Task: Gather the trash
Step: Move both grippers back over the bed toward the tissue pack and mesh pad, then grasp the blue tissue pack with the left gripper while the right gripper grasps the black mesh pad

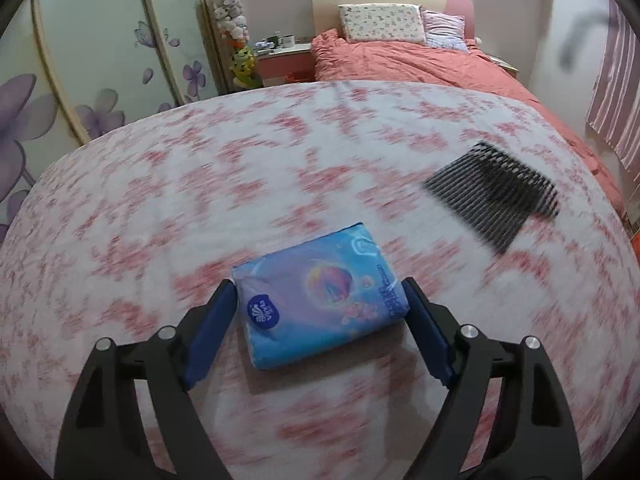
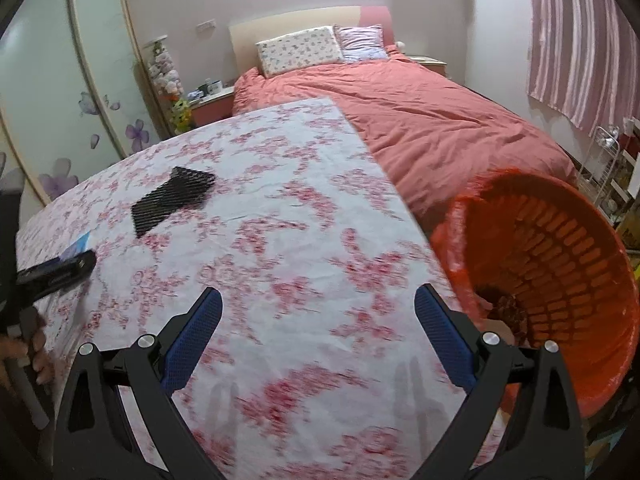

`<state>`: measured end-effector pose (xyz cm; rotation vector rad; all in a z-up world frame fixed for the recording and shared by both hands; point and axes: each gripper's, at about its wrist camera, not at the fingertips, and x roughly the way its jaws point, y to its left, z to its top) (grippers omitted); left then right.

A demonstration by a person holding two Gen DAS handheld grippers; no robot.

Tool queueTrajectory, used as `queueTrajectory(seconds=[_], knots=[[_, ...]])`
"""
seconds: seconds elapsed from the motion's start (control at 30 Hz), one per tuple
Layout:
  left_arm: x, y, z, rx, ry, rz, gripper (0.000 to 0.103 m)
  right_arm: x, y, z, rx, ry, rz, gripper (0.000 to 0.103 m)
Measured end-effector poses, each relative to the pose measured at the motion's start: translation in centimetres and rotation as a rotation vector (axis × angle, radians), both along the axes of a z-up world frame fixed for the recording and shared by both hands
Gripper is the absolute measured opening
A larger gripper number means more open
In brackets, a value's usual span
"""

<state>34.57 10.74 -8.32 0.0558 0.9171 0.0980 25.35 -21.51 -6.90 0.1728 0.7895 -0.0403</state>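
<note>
A blue tissue pack (image 1: 320, 300) lies flat on the pink-flowered tablecloth (image 1: 200, 200). My left gripper (image 1: 320, 292) straddles it, and both blue pads (image 1: 420, 320) meet the pack's two sides near their tips. In the right wrist view that left gripper (image 2: 60, 270) shows at the far left, with a sliver of the pack (image 2: 80, 245) beside it. My right gripper (image 2: 318, 300) hovers open over bare cloth with nothing between its fingers. An orange slotted basket (image 2: 560, 248) stands just right of it beside the table, with some dark scraps at its bottom.
A black ribbed mesh piece (image 1: 496, 192) lies on the cloth, to the right of and beyond the pack, also in view (image 2: 172, 200). A bed with a coral duvet (image 2: 440, 120) lies behind the table. A person's hand (image 2: 24, 356) shows at the lower left.
</note>
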Motion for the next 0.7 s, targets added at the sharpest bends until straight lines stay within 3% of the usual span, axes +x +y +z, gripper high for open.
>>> queueTrajectory(seconds=[0.2, 0.4, 0.57, 0.7], knots=[[-1.8, 3.9, -0.1, -0.002, 0.009, 0.047, 0.088, 2.5, 4.5, 0.3, 0.005, 0.003, 0.086, 0.096], [-1.7, 5.9, -0.3, -0.084, 0.019, 0.091, 0.087, 6.7, 8.9, 1.0, -0.045, -0.034, 0.138, 0.101], [-2.0, 6.4, -0.3, -0.087, 0.016, 0.112, 0.086, 10.9, 11.2, 0.6, -0.025, -0.023, 0.144, 0.101], [-1.9, 6.3, -0.3, -0.090, 0.017, 0.112, 0.086, 14.5, 14.0, -0.3, -0.088, 0.021, 0.171, 0.101]])
